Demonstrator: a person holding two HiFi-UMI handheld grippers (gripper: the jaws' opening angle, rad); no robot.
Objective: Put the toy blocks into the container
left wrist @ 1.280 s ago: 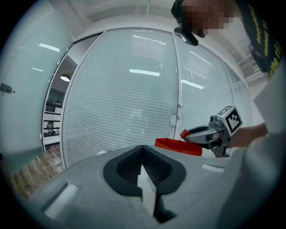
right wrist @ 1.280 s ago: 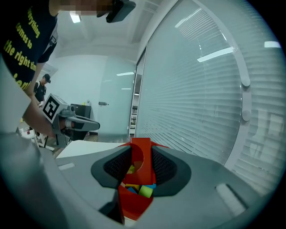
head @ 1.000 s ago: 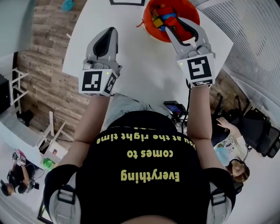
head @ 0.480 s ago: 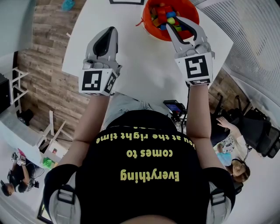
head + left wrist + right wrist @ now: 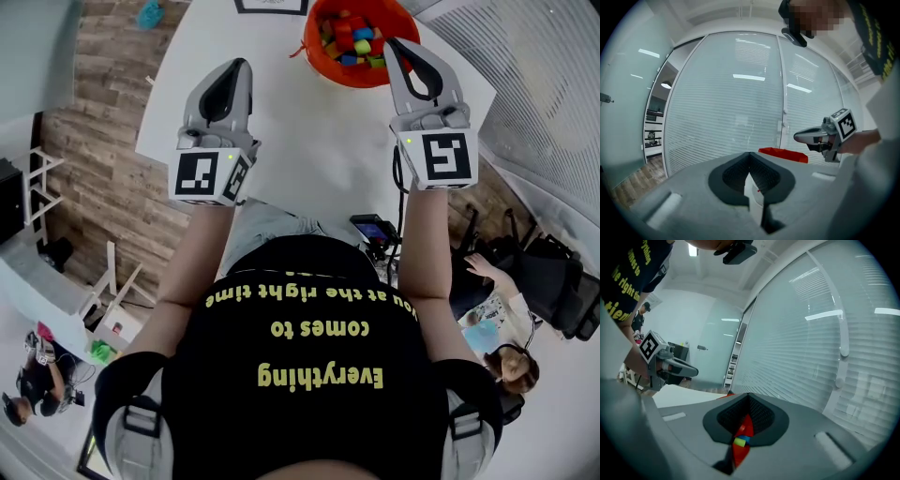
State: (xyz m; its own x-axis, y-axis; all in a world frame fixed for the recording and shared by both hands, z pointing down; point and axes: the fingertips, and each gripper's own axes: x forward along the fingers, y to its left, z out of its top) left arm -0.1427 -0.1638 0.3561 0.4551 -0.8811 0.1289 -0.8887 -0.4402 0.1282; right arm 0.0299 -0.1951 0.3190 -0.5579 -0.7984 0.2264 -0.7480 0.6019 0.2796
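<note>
An orange bowl [image 5: 314, 52] at the far end of the white table [image 5: 309, 141] holds several coloured toy blocks [image 5: 354, 42]. My right gripper [image 5: 398, 42] hovers over the bowl's right rim. Its jaws have just been closing and are now shut, with nothing between them. In the right gripper view the gripper [image 5: 749, 394] shows red bowl and yellow and blue blocks [image 5: 740, 440] through the slot behind its joined tips. My left gripper [image 5: 242, 64] is shut and empty over the table, left of the bowl. The left gripper view shows the bowl [image 5: 783, 154] beyond its tips [image 5: 750, 153].
The table's near edge lies just behind both grippers, with wood floor to the left. A dark-framed item [image 5: 272, 5] sits at the table's far edge. A glass wall with blinds [image 5: 731, 108] stands beyond. Seated people [image 5: 502, 356] are at lower right.
My right gripper has risen out of the bowl, drawn back toward its right rim, and its jaws have gone from wide open to shut. The left gripper has stayed put.
</note>
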